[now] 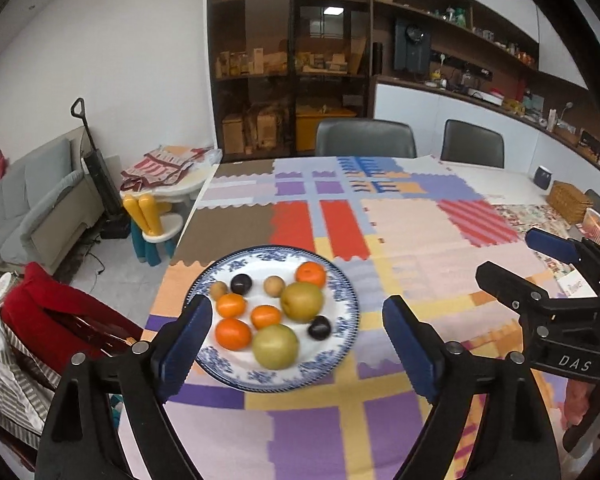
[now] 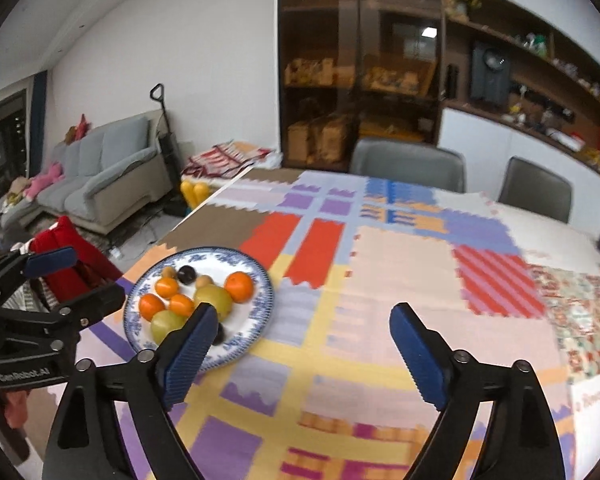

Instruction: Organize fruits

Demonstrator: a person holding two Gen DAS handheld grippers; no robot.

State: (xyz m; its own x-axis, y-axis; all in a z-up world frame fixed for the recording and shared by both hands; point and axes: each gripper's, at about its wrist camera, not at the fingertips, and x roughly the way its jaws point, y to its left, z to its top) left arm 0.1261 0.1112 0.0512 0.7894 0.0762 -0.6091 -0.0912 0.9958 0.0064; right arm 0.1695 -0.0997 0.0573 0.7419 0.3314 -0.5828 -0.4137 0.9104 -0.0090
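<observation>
A blue-and-white plate [image 1: 342,280] sits near the left edge of a table with a patchwork cloth [image 1: 412,236]. On it lie several oranges [image 1: 311,274], two green pears [image 1: 302,301], two dark plums [image 1: 241,283] and two small tan fruits [image 1: 274,286]. My left gripper [image 1: 296,302] hovers open above the plate's near side with nothing between its pads. My right gripper [image 2: 303,310] is open and empty too, over the cloth just right of the plate [image 2: 248,320]. Each gripper shows in the other's view: the right gripper [image 1: 505,253] and the left gripper [image 2: 97,271].
Two grey chairs [image 1: 364,138] [image 1: 472,148] stand at the table's far side. A wicker basket [image 1: 571,202] and a dark jar [image 1: 543,177] sit at the far right. A red cloth [image 1: 48,312] hangs on a seat left of the table. A sofa [image 2: 100,168] lies beyond.
</observation>
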